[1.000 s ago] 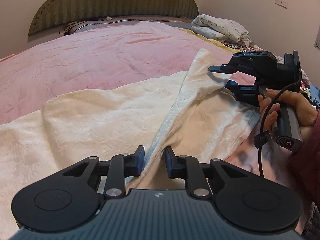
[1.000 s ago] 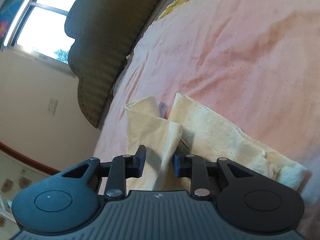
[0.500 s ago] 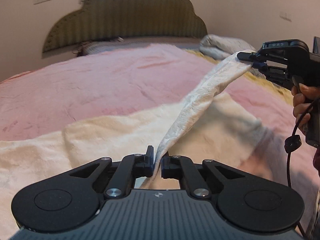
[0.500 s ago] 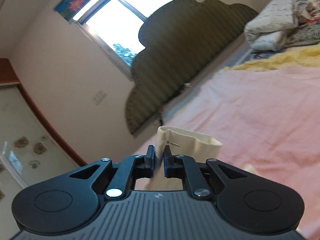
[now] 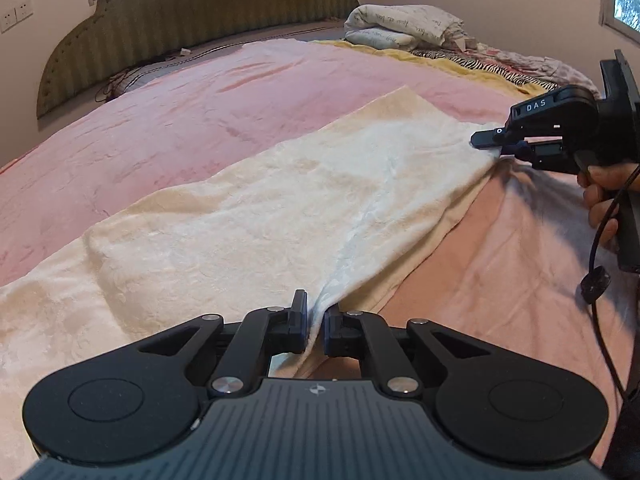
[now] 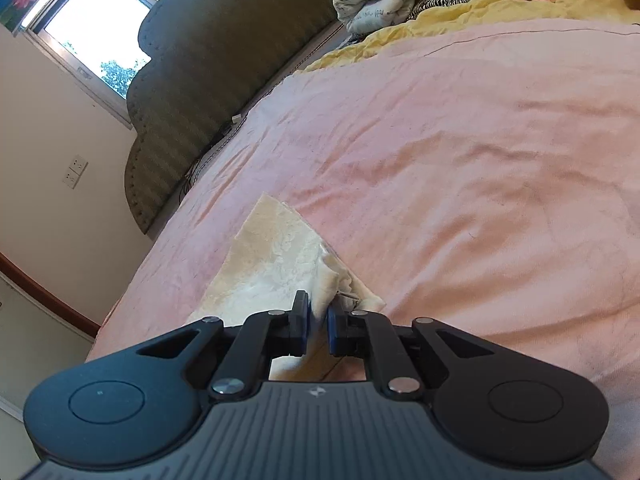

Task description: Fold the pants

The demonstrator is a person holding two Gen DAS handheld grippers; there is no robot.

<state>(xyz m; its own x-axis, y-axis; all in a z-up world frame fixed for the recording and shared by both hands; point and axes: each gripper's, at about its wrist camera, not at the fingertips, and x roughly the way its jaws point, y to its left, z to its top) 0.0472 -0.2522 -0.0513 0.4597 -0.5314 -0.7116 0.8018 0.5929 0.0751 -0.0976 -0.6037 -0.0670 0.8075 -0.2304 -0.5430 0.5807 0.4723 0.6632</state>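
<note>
Cream fleece pants (image 5: 280, 208) lie spread on the pink bedspread (image 5: 168, 120), one leg folded over the other. My left gripper (image 5: 316, 320) is shut on the near edge of the top leg, low over the bed. My right gripper (image 5: 496, 144) is shut on the far end of the same leg, at the right of the left wrist view. In the right wrist view the right gripper (image 6: 318, 320) pinches a bunched corner of the pants (image 6: 276, 264), and the rest is hidden beneath it.
A padded olive headboard (image 5: 192, 12) stands at the back. Folded white bedding (image 5: 400, 24) and a yellow and zebra-print quilt (image 5: 472, 64) lie at the far right. A window (image 6: 84, 32) is beside the headboard. The bedspread (image 6: 460, 160) stretches right of the pants.
Both grippers closed on the top leg, lifted it taut, then lowered it. It now lies flat over the other leg, still held at both ends.
</note>
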